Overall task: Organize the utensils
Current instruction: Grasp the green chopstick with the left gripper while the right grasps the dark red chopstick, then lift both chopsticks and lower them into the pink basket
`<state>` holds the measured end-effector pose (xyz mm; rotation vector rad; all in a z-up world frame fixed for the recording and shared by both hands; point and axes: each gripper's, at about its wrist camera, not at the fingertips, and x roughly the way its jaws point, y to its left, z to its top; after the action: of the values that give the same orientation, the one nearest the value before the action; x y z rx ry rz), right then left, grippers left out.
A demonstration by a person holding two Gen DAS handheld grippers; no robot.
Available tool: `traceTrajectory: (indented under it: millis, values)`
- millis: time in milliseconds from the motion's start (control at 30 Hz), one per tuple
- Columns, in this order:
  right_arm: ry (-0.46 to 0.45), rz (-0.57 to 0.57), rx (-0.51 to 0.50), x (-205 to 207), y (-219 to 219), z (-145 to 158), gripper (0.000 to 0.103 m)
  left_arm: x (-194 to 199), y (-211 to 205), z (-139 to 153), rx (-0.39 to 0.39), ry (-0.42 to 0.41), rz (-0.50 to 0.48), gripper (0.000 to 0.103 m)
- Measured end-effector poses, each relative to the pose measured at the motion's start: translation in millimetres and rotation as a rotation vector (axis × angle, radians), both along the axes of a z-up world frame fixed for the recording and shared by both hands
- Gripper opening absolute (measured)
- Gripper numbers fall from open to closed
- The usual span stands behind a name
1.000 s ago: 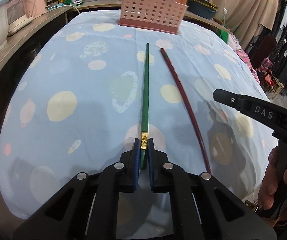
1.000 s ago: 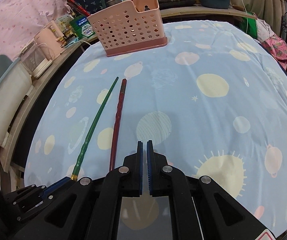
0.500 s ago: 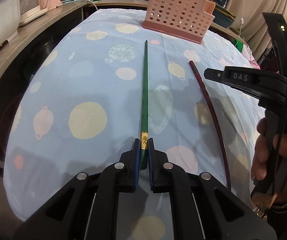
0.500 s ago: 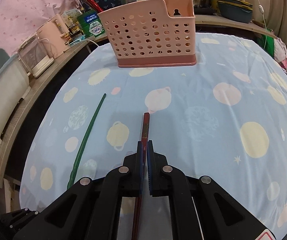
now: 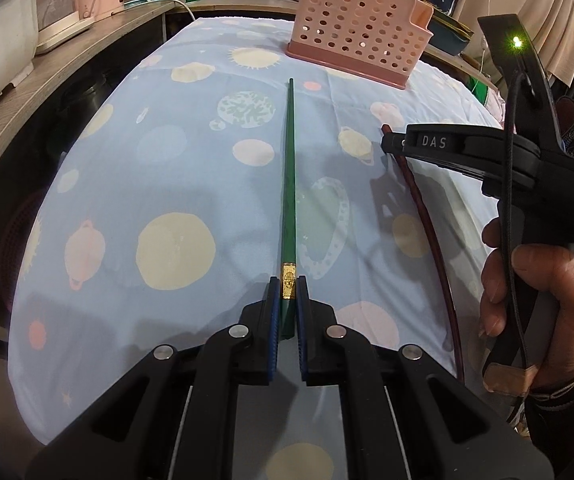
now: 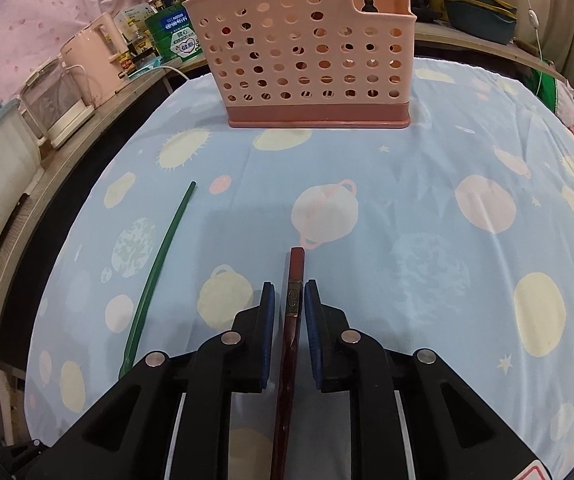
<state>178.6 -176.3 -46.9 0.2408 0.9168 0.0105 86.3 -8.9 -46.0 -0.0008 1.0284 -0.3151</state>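
Note:
A long green chopstick [image 5: 289,184] lies on the blue planet-print cloth and points toward a pink perforated utensil basket [image 5: 357,24]. My left gripper [image 5: 288,284] is shut on its gold-banded near end. A dark red chopstick [image 6: 293,308] lies to its right; it also shows in the left wrist view [image 5: 427,220]. My right gripper [image 6: 290,290] straddles the red chopstick's thick end with the jaws slightly apart, not touching it. The basket [image 6: 307,48] stands upright straight ahead of it. The green chopstick [image 6: 155,276] lies to its left.
A wooden counter [image 5: 67,60] with white and pink appliances [image 5: 67,0] runs along the left of the table. Pots and containers [image 6: 475,12] stand behind the basket. The cloth-covered table [image 6: 447,240] drops off at the right and near edges.
My right gripper has moved forward along the red chopstick toward the basket and its jaws have opened slightly around the thick end. My left gripper stays shut on the green chopstick and has advanced.

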Motion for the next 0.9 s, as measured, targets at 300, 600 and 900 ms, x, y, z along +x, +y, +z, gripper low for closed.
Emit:
traceTrajectory:
  millis: [300,600,900]
  values:
    - [-0.040,-0.018,0.012,-25.7,-11.8,15.6,0.008,-4.9,-0.1,3.7,0.011,0.002,0.007,0.007]
    - [-0.137,-0.084,0.063,-80.9,-43.5,56.0,0.008,-19.0,-2.7,22.5,0.015,-0.046,-0.006,0.007]
    - [-0.263,-0.142,0.088,-128.5,-69.9,105.9,0.008,-31.1,-7.6,55.9,-0.002,-0.108,-0.021,0.007]
